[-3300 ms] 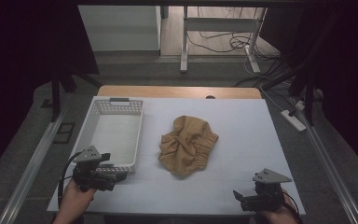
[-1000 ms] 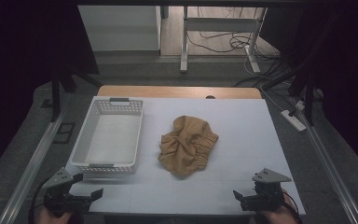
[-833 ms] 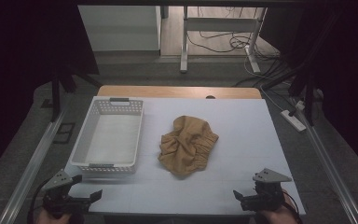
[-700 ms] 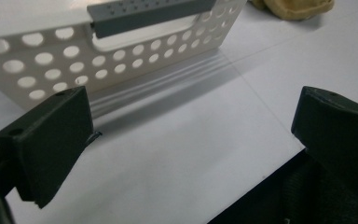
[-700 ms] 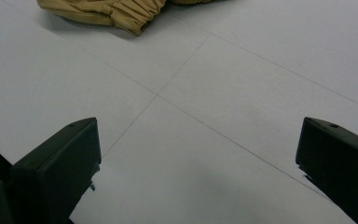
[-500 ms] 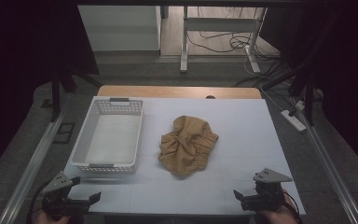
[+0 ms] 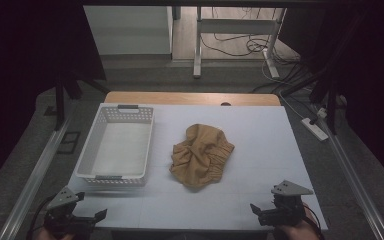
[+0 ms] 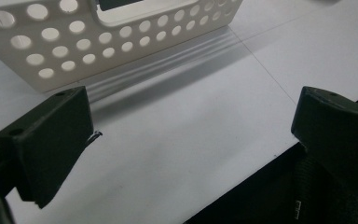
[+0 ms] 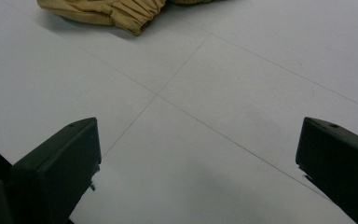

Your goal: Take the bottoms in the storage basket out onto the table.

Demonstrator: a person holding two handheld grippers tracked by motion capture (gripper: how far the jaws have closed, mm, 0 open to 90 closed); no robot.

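Left tool [image 7: 100,215] at the near-left corner of the table [image 7: 260,130] — jaws spread wide, nothing between them, white basket [image 7: 116,148] just beyond. Right tool [image 7: 255,209] at the near-right edge, jaws also spread, empty. Crumpled tan cloth [image 7: 201,156] lies mid-table, just right of the basket, apart from both tools.

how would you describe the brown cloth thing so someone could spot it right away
On the white table, look near the middle, just right of the white perforated basket. The crumpled tan garment lies there in a loose heap with a gathered elastic edge. It is the one soft, coloured item on the white surface.
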